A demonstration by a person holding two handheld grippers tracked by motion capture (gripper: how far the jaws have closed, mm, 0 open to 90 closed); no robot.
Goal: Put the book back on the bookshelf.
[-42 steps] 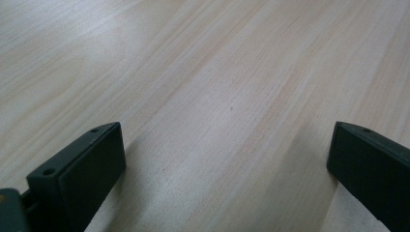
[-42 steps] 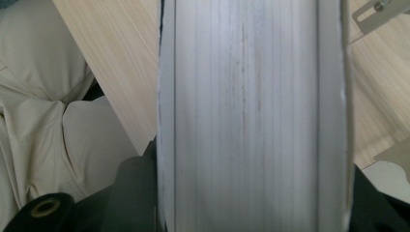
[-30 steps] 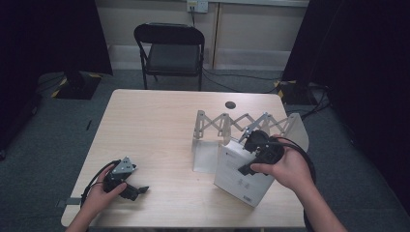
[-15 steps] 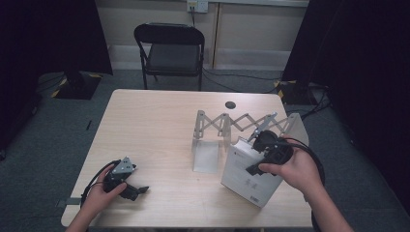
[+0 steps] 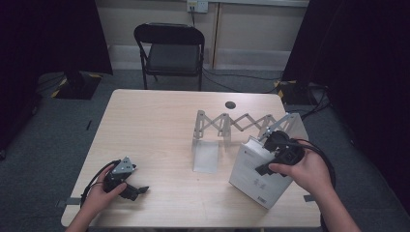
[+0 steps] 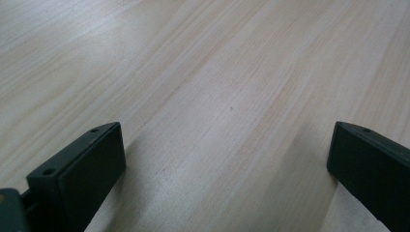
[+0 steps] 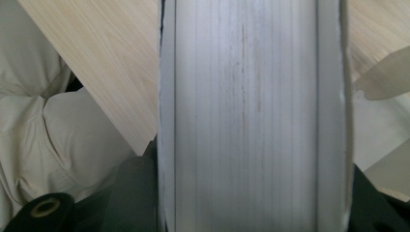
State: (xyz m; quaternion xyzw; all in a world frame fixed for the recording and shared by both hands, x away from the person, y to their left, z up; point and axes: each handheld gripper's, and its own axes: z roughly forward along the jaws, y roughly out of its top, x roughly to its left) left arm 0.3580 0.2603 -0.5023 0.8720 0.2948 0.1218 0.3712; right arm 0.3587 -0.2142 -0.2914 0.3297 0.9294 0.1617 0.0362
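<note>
Nearest me, at seven o'clock on the pale wooden desk (image 5: 159,130), my left hand-held gripper (image 5: 138,190) rests with jaws apart over bare wood, well away from the work. At four o'clock my right hand-held gripper (image 5: 267,166) is clamped across the top edge of a thick white paperback book (image 5: 254,174), so that hand is nearer. The book stands tilted, its long axis running from five o'clock toward eleven. Just beyond, at two o'clock, stands the white metal folding book rack (image 5: 232,126).

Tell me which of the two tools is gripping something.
The right tool, clamped on the white book. The left tool rests open on the table.
</note>
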